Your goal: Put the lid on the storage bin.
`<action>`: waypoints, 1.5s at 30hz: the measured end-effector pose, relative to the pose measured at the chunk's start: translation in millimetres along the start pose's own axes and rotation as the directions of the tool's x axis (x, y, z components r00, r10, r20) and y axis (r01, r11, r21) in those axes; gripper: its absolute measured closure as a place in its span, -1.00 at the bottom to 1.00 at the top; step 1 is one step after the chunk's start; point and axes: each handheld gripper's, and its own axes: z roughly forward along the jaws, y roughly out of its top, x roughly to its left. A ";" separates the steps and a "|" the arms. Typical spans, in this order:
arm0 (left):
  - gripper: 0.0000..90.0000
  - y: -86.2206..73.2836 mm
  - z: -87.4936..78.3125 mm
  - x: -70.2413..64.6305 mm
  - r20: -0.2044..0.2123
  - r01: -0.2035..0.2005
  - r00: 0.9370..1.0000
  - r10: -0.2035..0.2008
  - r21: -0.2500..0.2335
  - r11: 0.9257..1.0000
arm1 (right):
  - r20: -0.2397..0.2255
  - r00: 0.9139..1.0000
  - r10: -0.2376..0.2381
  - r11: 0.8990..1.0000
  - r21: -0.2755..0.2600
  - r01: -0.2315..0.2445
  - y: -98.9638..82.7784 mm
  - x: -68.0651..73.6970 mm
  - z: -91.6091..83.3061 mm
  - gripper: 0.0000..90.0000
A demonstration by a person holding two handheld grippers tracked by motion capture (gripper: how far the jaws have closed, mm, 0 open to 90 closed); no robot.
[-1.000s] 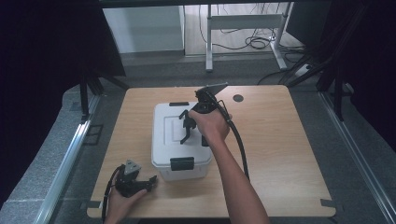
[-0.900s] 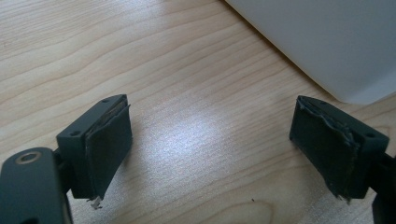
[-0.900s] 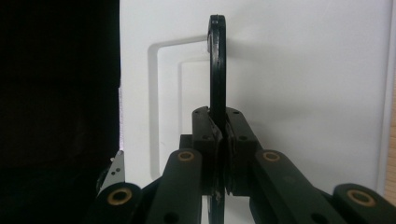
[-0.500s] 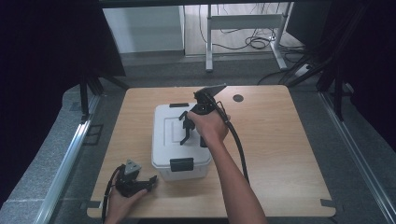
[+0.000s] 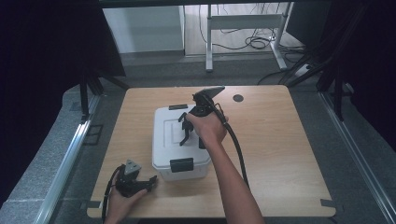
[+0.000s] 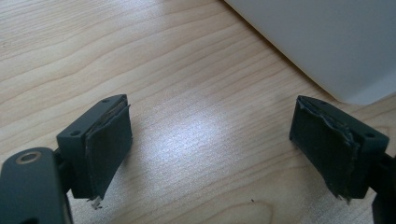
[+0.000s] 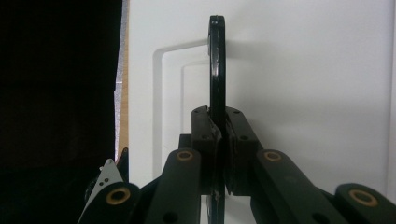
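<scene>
Down at the near left corner of the tabletop (image 5: pixel 280 140), the left gripper (image 5: pixel 135 181) rests in the person's hand, its jaws wide apart with nothing between them; in the left gripper view the bare wood lies between the two pads (image 6: pixel 109 140), and a white corner of the box (image 6: pixel 327 42) sits just beyond the far pad, near but not touching. The box (image 5: pixel 163 135) itself, white plastic with a dark latch (image 5: pixel 181 164) on its near face and another at the far edge, stands left of the tabletop's centre. Over its lid comes the right gripper (image 5: pixel 186 135), held from above by the right hand (image 5: pixel 208 128), cable trailing back along the forearm. In the right gripper view its jaws are closed tight on the handle (image 7: pixel 215 70), a thin black bar raised upright out of its recess in the lid (image 7: pixel 303 70), pinched near its lower stretch with the top of the loop standing clear beyond the jaw tips. As I judge it, the grasp is made and the handle is swung up, but the box appears to be sitting flat on the wood, so lifting or carrying it seems yet to come; the latches look shut, though I cannot be sure from here.
</scene>
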 end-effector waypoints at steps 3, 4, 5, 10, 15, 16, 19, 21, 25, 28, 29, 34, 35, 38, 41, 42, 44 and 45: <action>-0.71 0.0 0.0 0.0 0.000 0.000 1.000 0.000 0.000 1.000 | -0.009 1.000 -0.011 1.000 0.000 0.011 -1.1 -3.0 1.7 0.76; -0.71 0.0 0.0 0.0 0.000 0.000 1.000 0.000 0.000 1.000 | -0.016 1.000 -0.009 1.000 0.001 0.009 -1.2 -3.8 1.9 0.74; -0.71 0.0 0.0 0.0 0.000 0.000 1.000 0.000 0.000 1.000 | -0.025 1.000 -0.009 1.000 0.001 0.009 -1.1 -5.0 1.8 0.71; -0.71 0.0 0.0 0.0 0.000 0.001 1.000 -0.001 0.000 1.000 | -0.051 0.995 -0.082 0.997 -0.004 0.082 0.2 -9.2 -1.7 0.39; -0.71 0.1 0.0 0.1 0.001 0.001 1.000 -0.001 0.000 1.000 | -0.085 0.986 -0.147 0.986 -0.090 0.139 -1.3 -17.2 -12.8 0.10; -0.71 0.1 0.0 0.1 0.001 0.001 1.000 -0.001 0.000 1.000 | -0.091 0.983 -0.158 0.983 -0.109 0.148 -2.2 -19.7 -16.1 0.05; -0.71 0.1 0.0 0.1 0.001 0.000 1.000 0.000 0.000 1.000 | -0.115 0.974 -0.197 0.971 -0.163 0.177 -6.4 -28.4 -27.5 -0.03; -0.71 0.1 0.0 0.0 0.001 0.001 1.000 -0.001 0.000 1.000 | -0.128 0.967 -0.220 0.962 -0.193 0.193 -9.9 -35.2 -35.2 -0.07; -0.71 0.1 -0.1 0.0 0.000 0.000 1.000 0.000 0.001 1.000 | -0.139 0.954 -0.267 0.947 -0.219 0.234 -17.5 -48.4 -47.2 -0.08; -0.71 0.1 -0.1 0.0 0.000 0.000 1.000 0.000 0.001 1.000 | -0.134 0.943 -0.304 0.931 -0.251 0.264 -22.6 -58.1 -55.0 -0.12; -0.71 0.1 -0.1 0.0 0.000 0.000 1.000 0.000 0.001 1.000 | -0.131 0.940 -0.315 0.926 -0.260 0.274 -24.4 -61.1 -57.5 -0.14; -0.71 0.1 -0.1 0.0 0.000 0.001 1.000 -0.001 0.001 1.000 | -0.149 0.929 -0.338 0.910 -0.304 0.282 -34.2 -77.8 -68.0 -0.19; -0.71 0.1 -0.1 0.0 0.000 0.000 1.000 0.000 0.001 1.000 | -0.153 0.927 -0.341 0.908 -0.308 0.284 -35.9 -81.6 -69.7 -0.21; -0.71 0.1 -0.1 0.0 0.001 0.000 1.000 0.000 0.001 1.000 | -0.150 0.923 -0.355 0.899 -0.327 0.292 -42.0 -93.4 -75.7 -0.23; -0.71 0.0 0.0 -0.1 0.000 0.001 1.000 -0.001 -0.001 1.000 | -0.155 0.919 -0.362 0.892 -0.345 0.293 -50.7 -107.7 -80.5 -0.24; -0.71 0.1 0.0 0.0 0.000 0.001 1.000 -0.001 -0.001 1.000 | -0.152 0.919 -0.364 0.889 -0.352 0.294 -53.9 -113.3 -81.7 -0.24; -0.71 0.0 0.0 -0.1 0.000 0.001 1.000 -0.001 -0.001 1.000 | -0.145 0.921 -0.360 0.885 -0.365 0.289 -60.1 -125.3 -84.1 -0.24; -0.71 0.0 0.1 -0.1 0.000 0.001 1.000 -0.001 -0.002 1.000 | -0.143 0.923 -0.357 0.884 -0.372 0.284 -63.2 -131.6 -85.4 -0.24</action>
